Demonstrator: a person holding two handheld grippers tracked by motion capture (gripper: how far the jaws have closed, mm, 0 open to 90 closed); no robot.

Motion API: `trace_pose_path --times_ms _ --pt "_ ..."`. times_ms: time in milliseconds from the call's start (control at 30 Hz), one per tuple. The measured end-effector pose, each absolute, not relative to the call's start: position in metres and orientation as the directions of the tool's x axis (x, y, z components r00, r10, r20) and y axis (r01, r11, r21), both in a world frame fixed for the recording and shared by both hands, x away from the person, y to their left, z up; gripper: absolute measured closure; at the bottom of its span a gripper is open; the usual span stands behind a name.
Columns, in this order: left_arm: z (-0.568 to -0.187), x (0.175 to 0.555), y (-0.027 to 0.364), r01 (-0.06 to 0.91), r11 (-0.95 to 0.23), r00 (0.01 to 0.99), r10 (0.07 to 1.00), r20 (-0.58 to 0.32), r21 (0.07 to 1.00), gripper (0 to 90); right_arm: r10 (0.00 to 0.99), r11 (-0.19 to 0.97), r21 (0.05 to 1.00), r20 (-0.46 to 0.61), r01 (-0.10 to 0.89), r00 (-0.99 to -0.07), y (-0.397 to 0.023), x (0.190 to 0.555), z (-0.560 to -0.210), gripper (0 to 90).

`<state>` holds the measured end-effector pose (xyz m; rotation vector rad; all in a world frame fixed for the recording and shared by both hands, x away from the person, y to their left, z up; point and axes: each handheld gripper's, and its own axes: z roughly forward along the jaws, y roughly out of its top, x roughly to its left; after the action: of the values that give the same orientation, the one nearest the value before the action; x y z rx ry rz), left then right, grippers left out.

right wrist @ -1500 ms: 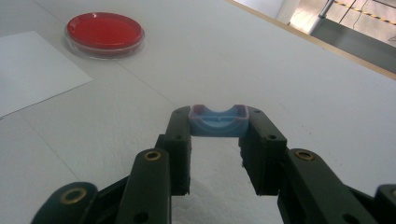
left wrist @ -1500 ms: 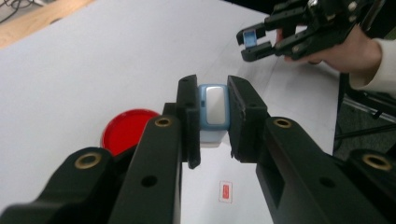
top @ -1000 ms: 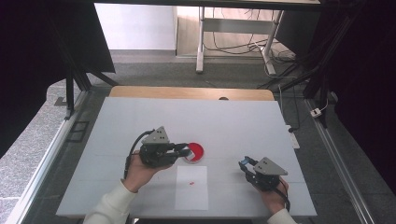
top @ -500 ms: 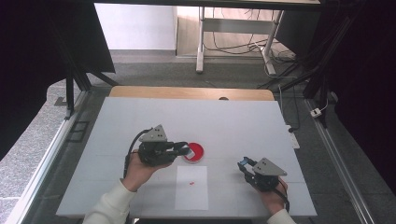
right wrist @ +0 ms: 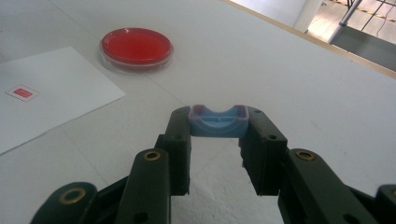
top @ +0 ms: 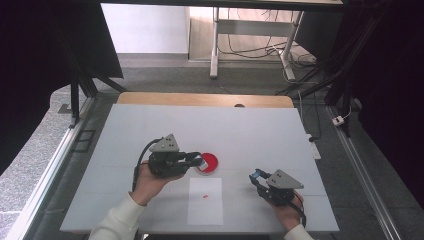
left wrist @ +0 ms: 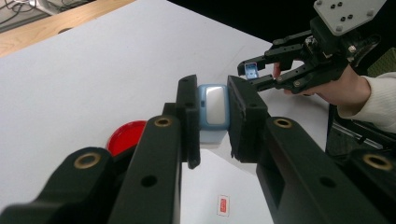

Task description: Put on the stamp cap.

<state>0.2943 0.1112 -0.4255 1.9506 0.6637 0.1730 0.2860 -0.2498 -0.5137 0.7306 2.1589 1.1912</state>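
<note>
No text, brand, number or sign could be read anywhere. The one candidate was a small red label (left wrist: 223, 205) on the white paper sheet (top: 205, 201) near the bench's (top: 260, 130) near edge; whatever it carried was too small and blurred to make out in the high view or either gripper view.

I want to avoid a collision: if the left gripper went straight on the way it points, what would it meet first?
Probably the right gripper, which faces it, though depth is unclear. The left gripper passes above the red dish.
</note>
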Motion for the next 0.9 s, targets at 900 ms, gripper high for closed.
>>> trace_pose_path --times_ms 900 --pt "-0.431 0.296 0.105 0.390 -0.311 0.832 0.522 -0.187 0.867 74.7 0.657 0.451 0.875 -0.192 0.176 -0.729 -0.207 0.281 -0.519 63.3"
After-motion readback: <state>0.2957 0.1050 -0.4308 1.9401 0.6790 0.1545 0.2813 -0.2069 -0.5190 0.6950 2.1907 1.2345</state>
